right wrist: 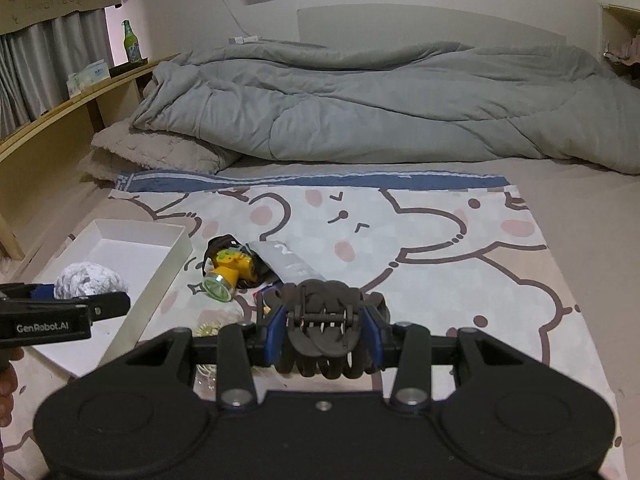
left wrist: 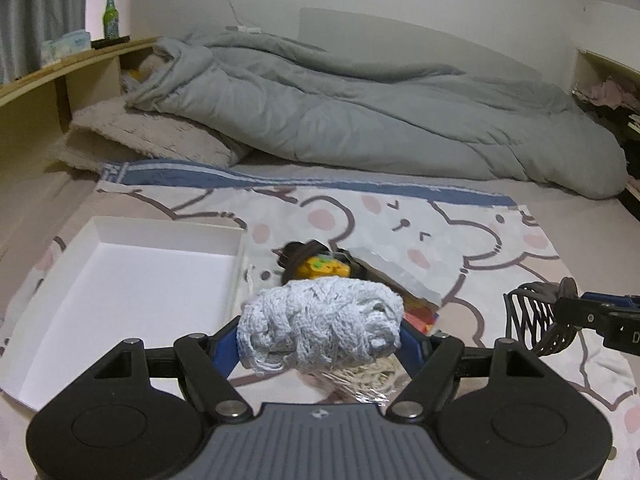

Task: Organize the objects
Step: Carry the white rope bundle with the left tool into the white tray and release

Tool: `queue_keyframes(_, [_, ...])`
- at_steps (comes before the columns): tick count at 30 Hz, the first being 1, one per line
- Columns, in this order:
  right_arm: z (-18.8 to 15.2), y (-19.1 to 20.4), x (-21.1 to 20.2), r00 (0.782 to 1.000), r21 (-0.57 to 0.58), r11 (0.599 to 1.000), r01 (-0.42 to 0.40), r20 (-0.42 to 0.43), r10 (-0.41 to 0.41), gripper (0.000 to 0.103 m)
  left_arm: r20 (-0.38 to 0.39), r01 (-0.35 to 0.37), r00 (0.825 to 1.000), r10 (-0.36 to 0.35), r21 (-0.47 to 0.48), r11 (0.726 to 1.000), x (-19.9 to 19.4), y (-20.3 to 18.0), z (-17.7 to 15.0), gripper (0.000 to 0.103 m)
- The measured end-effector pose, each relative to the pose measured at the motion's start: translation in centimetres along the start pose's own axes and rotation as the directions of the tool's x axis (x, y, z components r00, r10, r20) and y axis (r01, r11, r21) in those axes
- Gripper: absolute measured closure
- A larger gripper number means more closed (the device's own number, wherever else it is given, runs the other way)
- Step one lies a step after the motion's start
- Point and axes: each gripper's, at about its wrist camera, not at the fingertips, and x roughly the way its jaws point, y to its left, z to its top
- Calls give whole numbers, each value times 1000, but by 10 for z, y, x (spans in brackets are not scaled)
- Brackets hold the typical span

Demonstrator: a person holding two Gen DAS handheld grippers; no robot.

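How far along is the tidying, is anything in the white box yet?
Nothing looks packed yet: the white box shows only bare floor. In hand: the left gripper clamps a pale knitted bundle beside the box, and the right gripper grips a dark hair claw. Left on the blanket: a yellow headlamp, a grey tube and some small bits.

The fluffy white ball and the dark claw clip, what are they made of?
The pale knitted ball in the left hand-held gripper looks like soft, matte yarn: looped stitches show. The dark brown claw hair clip looks like hard plastic with a metal spring, probably.
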Motion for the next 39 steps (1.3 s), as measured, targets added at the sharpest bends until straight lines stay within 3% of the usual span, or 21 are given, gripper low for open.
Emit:
queue_keyframes(16, [11, 70, 17, 997, -27, 997, -71, 0, 71, 61, 24, -116, 993, 119, -114, 987, -18, 84, 1, 27])
queue_keyframes(27, [8, 118, 28, 991, -51, 989, -137, -5, 137, 61, 21, -186, 981, 191, -137, 973, -25, 131, -9, 27])
queue_keyframes(39, [-3, 177, 50, 982, -92, 978, -188, -39, 185, 60, -44, -281, 960, 277, -166, 945, -18, 189, -28, 27])
